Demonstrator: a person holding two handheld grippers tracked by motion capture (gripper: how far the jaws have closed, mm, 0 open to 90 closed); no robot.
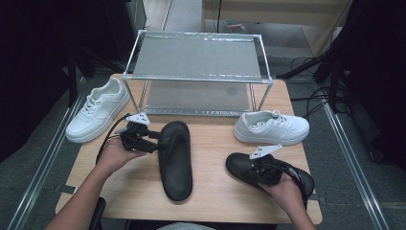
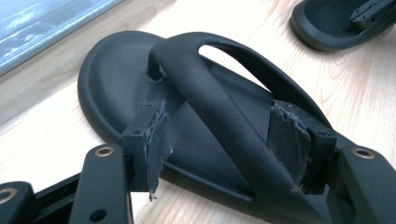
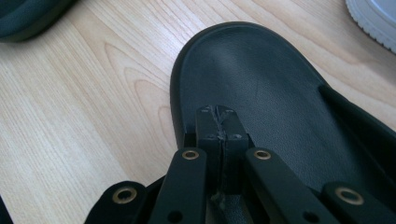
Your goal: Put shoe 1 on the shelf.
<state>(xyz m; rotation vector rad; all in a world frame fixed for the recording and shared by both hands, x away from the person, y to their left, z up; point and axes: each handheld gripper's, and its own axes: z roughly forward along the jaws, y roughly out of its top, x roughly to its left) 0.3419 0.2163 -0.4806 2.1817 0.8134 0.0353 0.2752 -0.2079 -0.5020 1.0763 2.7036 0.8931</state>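
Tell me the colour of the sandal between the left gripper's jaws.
Black, strap and sole alike; the sandal shows best in the left gripper view.

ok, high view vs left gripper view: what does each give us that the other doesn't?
High view alone: two white sneakers, the metal rack, both hands, and the right tool over the right sandal. Left gripper view alone: the left tool open, worn pads astride the left sandal's strap, not pressing it. Shared: both black sandals and the wooden table.

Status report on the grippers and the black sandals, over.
Left gripper open, fingers astride black rubber sandal's strap. Right gripper shut, over second black sandal. Nothing blocking.
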